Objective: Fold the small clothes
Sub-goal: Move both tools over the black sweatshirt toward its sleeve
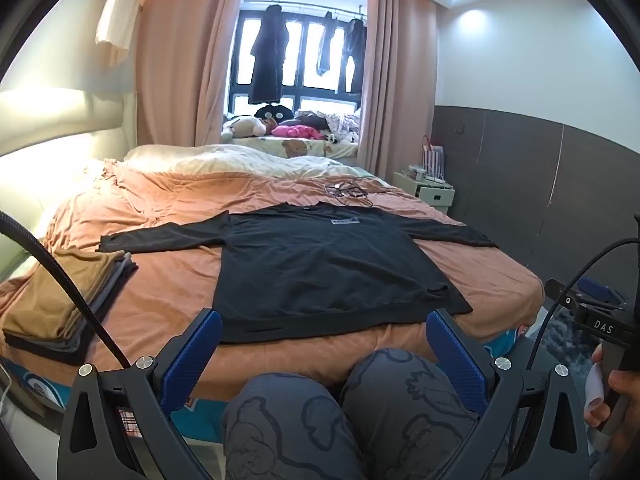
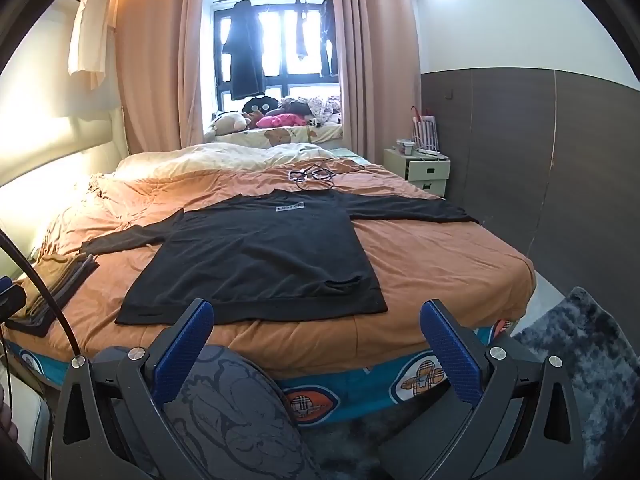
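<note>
Orange bedding [image 1: 168,208] is seen covering a bed below a curtained window, and a black long-sleeved shirt [image 1: 320,264] is laid flat on it, sleeves spread. Folded clothes [image 1: 60,304] are stacked at its left. Both the left gripper [image 1: 324,344] and right gripper [image 2: 316,332] are held before the bed's near edge, fingers wide apart and empty.

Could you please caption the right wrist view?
Open right gripper faces a black long-sleeved shirt spread flat on the orange bedspread.
</note>
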`<state>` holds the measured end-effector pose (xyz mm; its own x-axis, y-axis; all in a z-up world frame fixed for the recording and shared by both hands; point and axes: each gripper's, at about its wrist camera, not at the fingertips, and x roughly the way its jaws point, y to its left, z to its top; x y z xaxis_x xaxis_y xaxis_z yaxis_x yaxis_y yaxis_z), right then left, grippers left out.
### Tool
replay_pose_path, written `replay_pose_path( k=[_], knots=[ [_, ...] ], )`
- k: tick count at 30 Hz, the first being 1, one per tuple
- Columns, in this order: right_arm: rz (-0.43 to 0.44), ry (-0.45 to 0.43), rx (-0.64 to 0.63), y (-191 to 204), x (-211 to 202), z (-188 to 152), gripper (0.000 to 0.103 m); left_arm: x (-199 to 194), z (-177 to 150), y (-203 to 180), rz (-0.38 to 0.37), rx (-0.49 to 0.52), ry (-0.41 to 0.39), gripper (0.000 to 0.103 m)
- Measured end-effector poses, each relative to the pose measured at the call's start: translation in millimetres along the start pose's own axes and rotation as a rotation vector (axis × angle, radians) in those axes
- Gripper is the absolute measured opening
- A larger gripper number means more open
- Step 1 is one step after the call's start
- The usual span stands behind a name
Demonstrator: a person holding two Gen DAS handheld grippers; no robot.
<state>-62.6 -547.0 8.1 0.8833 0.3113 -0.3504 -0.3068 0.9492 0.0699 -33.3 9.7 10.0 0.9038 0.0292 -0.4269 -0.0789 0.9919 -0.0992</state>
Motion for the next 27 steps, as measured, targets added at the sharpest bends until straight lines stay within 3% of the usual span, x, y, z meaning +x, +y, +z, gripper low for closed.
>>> replay_pose_path(
  k=[11, 27],
  knots=[
    [0.027, 0.028, 0.016, -0.6, 34.9, 17.3, 0.103, 24.3, 17.8, 9.1, 0.019, -0.007, 0.017, 0.103],
    [0.061, 0.121, 0.023, 6.9, 124.3, 54.4, 0.103, 114.3, 49.9, 49.9, 0.057, -0.041, 0.094, 0.103]
  ],
)
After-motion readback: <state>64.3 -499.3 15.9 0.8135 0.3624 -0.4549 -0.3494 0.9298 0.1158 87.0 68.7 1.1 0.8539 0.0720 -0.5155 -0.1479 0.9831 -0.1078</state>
